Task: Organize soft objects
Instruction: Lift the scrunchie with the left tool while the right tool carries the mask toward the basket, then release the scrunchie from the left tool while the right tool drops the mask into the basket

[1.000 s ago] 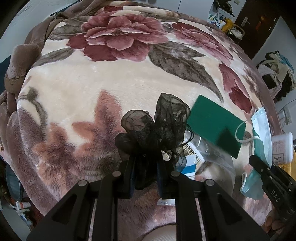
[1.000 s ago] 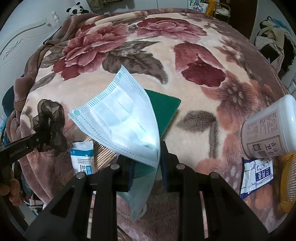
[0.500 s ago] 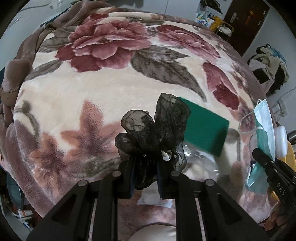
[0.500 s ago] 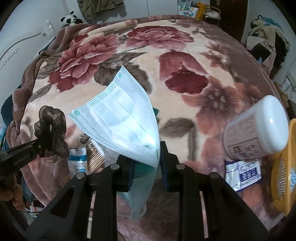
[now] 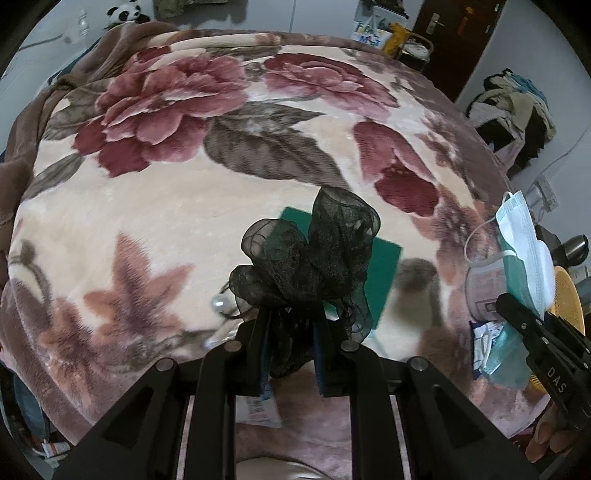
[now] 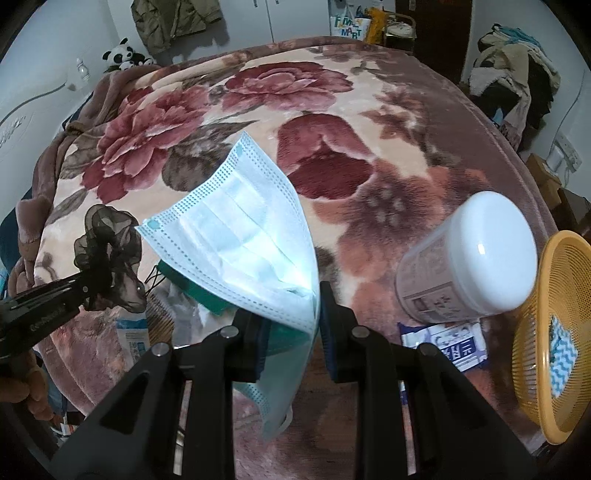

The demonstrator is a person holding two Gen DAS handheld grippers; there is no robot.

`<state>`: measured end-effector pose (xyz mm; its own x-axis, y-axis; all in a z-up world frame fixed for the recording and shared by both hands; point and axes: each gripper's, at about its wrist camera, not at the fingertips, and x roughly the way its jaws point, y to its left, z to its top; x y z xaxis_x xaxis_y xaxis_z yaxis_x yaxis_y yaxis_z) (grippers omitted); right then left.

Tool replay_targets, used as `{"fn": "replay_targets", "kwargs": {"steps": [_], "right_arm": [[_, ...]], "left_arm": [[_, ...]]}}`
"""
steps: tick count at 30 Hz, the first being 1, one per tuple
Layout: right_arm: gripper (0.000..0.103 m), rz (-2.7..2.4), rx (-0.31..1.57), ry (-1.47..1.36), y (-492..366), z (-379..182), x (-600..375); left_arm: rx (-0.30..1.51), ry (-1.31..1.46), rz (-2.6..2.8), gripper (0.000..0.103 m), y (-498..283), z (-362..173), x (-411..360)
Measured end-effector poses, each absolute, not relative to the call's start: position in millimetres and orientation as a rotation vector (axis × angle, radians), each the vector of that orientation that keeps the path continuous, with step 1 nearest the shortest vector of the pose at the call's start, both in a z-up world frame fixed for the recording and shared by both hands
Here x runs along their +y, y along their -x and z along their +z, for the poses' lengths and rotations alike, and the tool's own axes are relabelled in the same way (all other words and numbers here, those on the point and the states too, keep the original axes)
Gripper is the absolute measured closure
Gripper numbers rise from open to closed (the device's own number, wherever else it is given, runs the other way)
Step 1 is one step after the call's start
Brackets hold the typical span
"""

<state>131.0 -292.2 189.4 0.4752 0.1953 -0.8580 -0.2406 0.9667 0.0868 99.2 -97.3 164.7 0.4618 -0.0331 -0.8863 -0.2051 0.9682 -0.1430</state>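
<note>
Black scrunchie [image 5: 310, 254] sits pinched in the left tool [image 5: 291, 354], up over the bed's flowered blanket [image 5: 155, 199]. Right tool [image 6: 290, 328] squeezes a blue face mask [image 6: 240, 236]. Yellow basket [image 6: 554, 295] waits at the bed's right edge.

A bed under a plush floral blanket [image 6: 332, 122] — cream with dark red roses — fills the room. Beyond it stand pale walls and a dark wooden door [image 5: 461, 33]. A panda plush [image 6: 123, 55] sits near the headboard, and an olive jacket [image 6: 173, 22] hangs on the wall. At right, clothes [image 6: 517, 70] lie piled, with a wall socket [image 6: 567, 151] nearby.
</note>
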Motion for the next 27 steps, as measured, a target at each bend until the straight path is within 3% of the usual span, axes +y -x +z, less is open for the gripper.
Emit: {"fn": "replay_targets", "kwargs": {"steps": [27], "right_arm": [[0.078,0.159,0.959,-0.055,-142,228,-401]], "left_arm": [[1.071,0.120,-0.106,0.085,-146,201,-239]]}}
